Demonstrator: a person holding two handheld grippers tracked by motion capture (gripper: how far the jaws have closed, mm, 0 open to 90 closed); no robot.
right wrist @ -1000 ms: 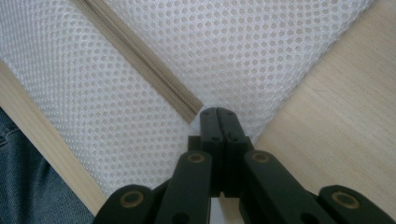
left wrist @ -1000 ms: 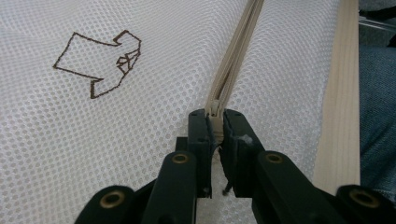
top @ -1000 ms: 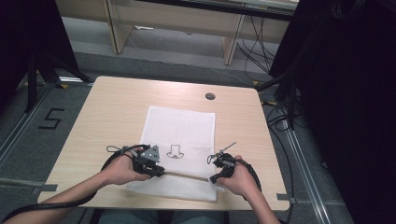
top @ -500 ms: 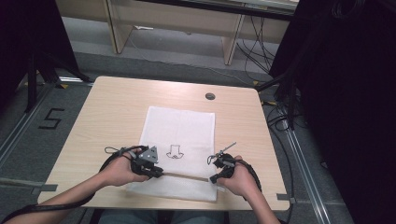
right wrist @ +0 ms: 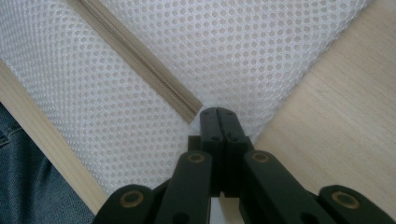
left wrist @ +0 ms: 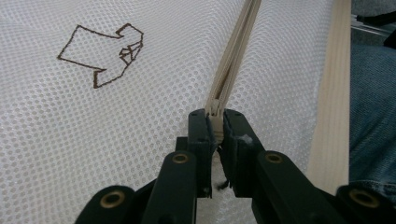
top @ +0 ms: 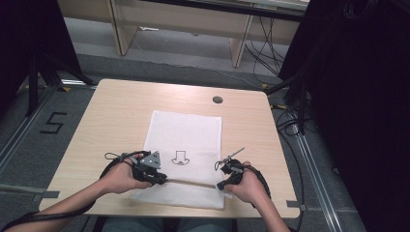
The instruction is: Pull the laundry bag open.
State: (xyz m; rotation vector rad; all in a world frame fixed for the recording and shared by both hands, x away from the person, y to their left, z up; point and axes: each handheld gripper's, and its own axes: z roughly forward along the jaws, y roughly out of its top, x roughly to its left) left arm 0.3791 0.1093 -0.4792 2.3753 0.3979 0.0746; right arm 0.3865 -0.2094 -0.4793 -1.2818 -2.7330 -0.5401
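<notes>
Table (top: 121,111): pale wood, with a small round grommet (top: 217,99) near its far edge.

Mesh bag (top: 188,135): white, flat, lying lengthwise from the table's middle to its near edge, with a small drawn emblem (top: 182,158) on its near half.

Zipper (top: 191,181): a beige line running crosswise close to the bag's near end, almost parallel to the table's near edge.

My left claw (top: 162,179): closed on the zipper's slider (left wrist: 215,116), which sits at the left end of the zipper; the pull is pinched between the two black jaws.

My right claw (top: 221,185): closed tight on the mesh at the bag's near right corner, just past the zipper's other end (right wrist: 192,112), holding the fabric taut.

Progress, as I judge it: both grips are set and the bag is braced. In the right gripper view the teeth look meshed shut; in the left gripper view the tapes ahead of the slider lie together, though I cannot tell for certain whether they are joined. The full run of the slider along the zipper appears left to do.
</notes>
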